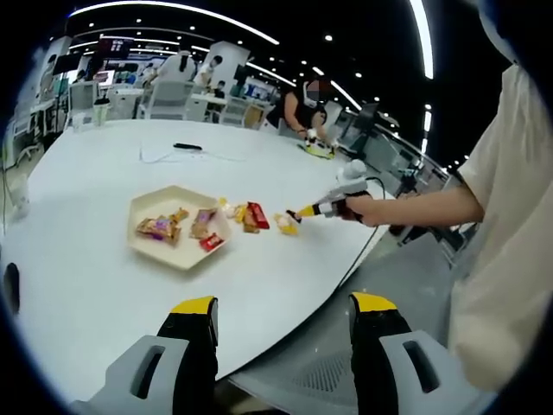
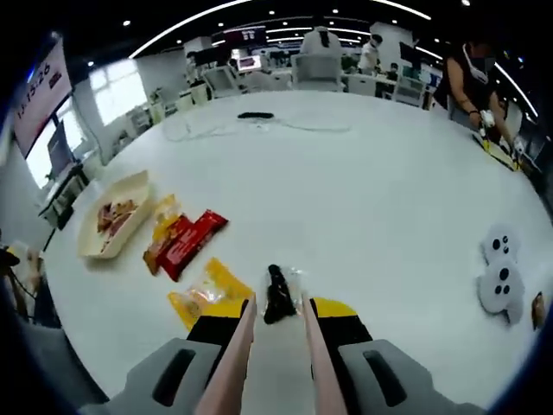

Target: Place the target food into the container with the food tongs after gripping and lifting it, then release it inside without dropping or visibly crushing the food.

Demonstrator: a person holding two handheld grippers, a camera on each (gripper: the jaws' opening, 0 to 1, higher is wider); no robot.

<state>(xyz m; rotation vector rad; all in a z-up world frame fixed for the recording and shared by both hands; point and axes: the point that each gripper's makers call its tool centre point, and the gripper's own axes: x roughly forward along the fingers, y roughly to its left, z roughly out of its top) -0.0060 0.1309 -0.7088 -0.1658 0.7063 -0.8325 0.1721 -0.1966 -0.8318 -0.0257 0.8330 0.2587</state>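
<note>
Your right gripper [image 2: 276,316] clenches tongs [image 2: 232,363] between its jaws, the two pink arms reaching forward to a dark snack [image 2: 276,294] in clear wrap; I cannot tell whether the tips grip it yet. Your left gripper [image 1: 283,316] hangs released, jaws apart, over the table [image 1: 104,285] edge and holding nothing. Several snacks already lie in the tray [image 1: 147,206], so part of the job looks done. This piece is not yet lifted, and the carry is left. From the right gripper view the tray [image 2: 130,186] sits at ten o'clock; a yellow packet [image 2: 207,290] and red packets [image 2: 186,238] lie along that path. White controllers [image 2: 501,277] rest at three o'clock, well apart.
</note>
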